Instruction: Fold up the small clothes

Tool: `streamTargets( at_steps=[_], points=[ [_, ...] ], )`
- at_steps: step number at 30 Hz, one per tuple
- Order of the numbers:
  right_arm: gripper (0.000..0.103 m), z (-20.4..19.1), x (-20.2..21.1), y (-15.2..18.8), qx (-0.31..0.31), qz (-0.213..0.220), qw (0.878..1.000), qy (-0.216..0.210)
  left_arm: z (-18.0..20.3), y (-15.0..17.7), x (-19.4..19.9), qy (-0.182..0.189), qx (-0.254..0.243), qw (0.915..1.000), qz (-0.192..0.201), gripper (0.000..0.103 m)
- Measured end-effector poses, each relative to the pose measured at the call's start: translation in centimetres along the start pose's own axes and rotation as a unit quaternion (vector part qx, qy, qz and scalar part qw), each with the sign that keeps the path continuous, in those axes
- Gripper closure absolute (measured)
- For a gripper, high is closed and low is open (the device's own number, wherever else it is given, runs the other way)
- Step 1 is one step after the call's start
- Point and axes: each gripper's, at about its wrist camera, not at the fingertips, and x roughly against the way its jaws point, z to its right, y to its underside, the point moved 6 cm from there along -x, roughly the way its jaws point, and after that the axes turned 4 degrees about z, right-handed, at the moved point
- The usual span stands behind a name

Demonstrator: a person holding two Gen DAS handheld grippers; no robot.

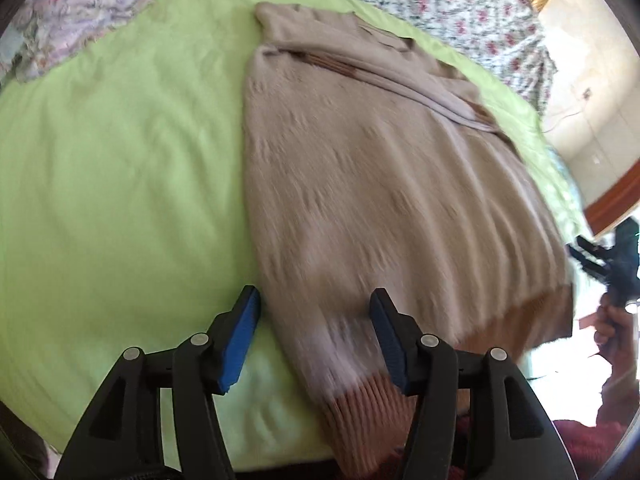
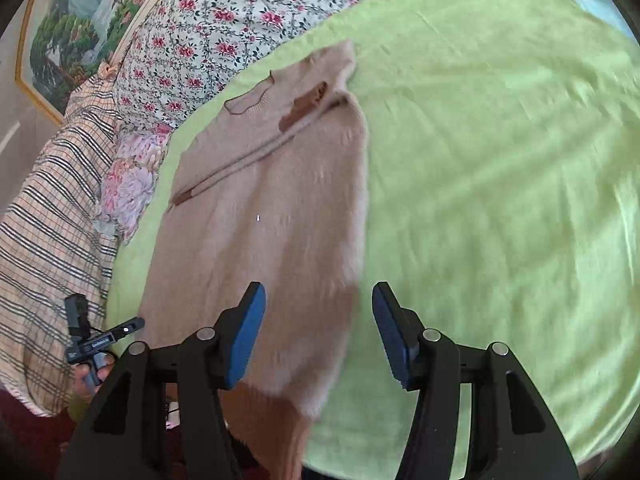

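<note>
A beige knit sweater (image 1: 372, 184) with brown ribbed hem and cuffs lies flat on the green sheet (image 1: 120, 168), folded lengthwise, one sleeve laid slantwise across its upper part. My left gripper (image 1: 314, 304) hovers open over the sweater's near left hem corner; the knit lies below the gap and the blue pads (image 1: 240, 344) do not press on it. In the right wrist view the sweater (image 2: 264, 216) lies left of centre. My right gripper (image 2: 320, 296) stands open above its near right edge, holding nothing. Each view catches the other gripper at its edge: the right gripper (image 1: 588, 254) and the left gripper (image 2: 108, 330).
Flowered bedding (image 2: 224, 28) lies beyond the green sheet (image 2: 500, 184). A plaid cloth (image 2: 52, 240) covers the left side in the right wrist view, below a framed picture (image 2: 68, 32). A person's hand (image 1: 612, 328) holds the right gripper. The bed's near edge runs under both grippers.
</note>
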Motion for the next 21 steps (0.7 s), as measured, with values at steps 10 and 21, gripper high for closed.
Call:
streamTargets(
  at_steps=[10, 21],
  points=[
    [0.046, -3.5, -2.5, 5.4, 0.02, -0.057, 0.993, -0.103, 1.1, 3.6, 1.0, 0.08, 0.03, 0.9963, -0.011, 0.048],
    [0.095, -0.4, -0.4, 5.6, -0.011, -0.032, 0.994, -0.103, 0.9, 3.2, 2.1, 0.078, 0.009, 0.9969, 0.008, 0.096]
  ],
)
